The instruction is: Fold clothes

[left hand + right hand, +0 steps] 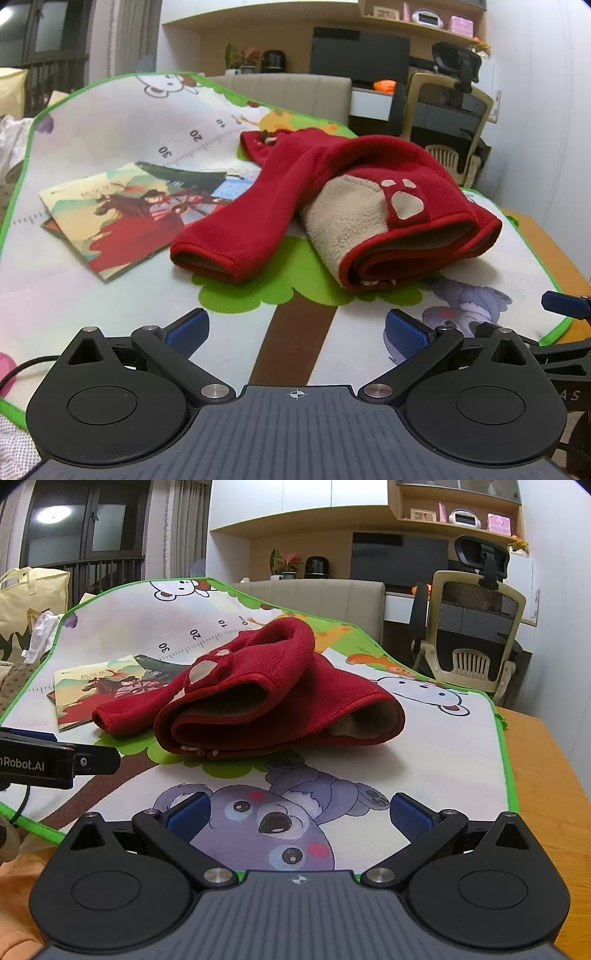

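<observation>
A small red fleece jacket [332, 192] with cream lining and a paw-print patch lies loosely folded on the cartoon play mat [110, 122]; one sleeve stretches toward the front left. In the right wrist view the same jacket [266, 701] sits mid-mat as a rolled bundle. My left gripper [297, 332] is open, a short way in front of the jacket, with nothing between its blue pads [404, 334]. My right gripper [299, 818] is also open and empty, hovering over the koala print, short of the jacket. The left gripper's side [55, 762] shows at the left edge of the right wrist view.
A picture book [122, 218] lies on the mat left of the jacket. The mat covers an orange-brown table [546, 775] whose bare edge shows at right. A beige office chair [476, 635] and a padded seat back [288, 92] stand behind the table. Bags [29, 602] sit at far left.
</observation>
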### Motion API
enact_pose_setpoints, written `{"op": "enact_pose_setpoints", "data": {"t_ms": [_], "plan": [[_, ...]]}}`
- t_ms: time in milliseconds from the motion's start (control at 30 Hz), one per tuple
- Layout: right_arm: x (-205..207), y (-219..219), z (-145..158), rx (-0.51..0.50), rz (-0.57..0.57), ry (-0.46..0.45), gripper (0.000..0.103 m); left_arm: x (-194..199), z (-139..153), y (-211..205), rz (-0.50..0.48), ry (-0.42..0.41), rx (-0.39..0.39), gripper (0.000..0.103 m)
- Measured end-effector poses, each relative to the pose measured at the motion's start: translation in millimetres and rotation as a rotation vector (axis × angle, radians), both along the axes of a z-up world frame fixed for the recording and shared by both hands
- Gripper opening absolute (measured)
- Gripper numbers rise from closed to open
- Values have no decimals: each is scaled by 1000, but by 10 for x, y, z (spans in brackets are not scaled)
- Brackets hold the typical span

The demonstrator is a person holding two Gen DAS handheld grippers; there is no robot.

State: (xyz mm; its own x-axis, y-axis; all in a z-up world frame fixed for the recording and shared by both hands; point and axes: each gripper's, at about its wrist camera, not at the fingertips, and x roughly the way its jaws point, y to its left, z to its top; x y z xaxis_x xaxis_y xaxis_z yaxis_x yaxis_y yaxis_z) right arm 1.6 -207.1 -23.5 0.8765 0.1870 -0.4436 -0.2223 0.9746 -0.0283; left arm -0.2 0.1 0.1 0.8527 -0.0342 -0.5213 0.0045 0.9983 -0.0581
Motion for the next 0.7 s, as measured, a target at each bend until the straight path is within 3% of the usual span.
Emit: {"op": "enact_pose_setpoints", "data": {"t_ms": [233, 700], "plan": [[11, -8, 0, -2, -6, 0, 103, -23, -3, -13, 2, -25, 28, 103], [0, 25, -7, -17, -2, 3, 103, 32, -43, 12, 4, 26, 5, 103]]}}
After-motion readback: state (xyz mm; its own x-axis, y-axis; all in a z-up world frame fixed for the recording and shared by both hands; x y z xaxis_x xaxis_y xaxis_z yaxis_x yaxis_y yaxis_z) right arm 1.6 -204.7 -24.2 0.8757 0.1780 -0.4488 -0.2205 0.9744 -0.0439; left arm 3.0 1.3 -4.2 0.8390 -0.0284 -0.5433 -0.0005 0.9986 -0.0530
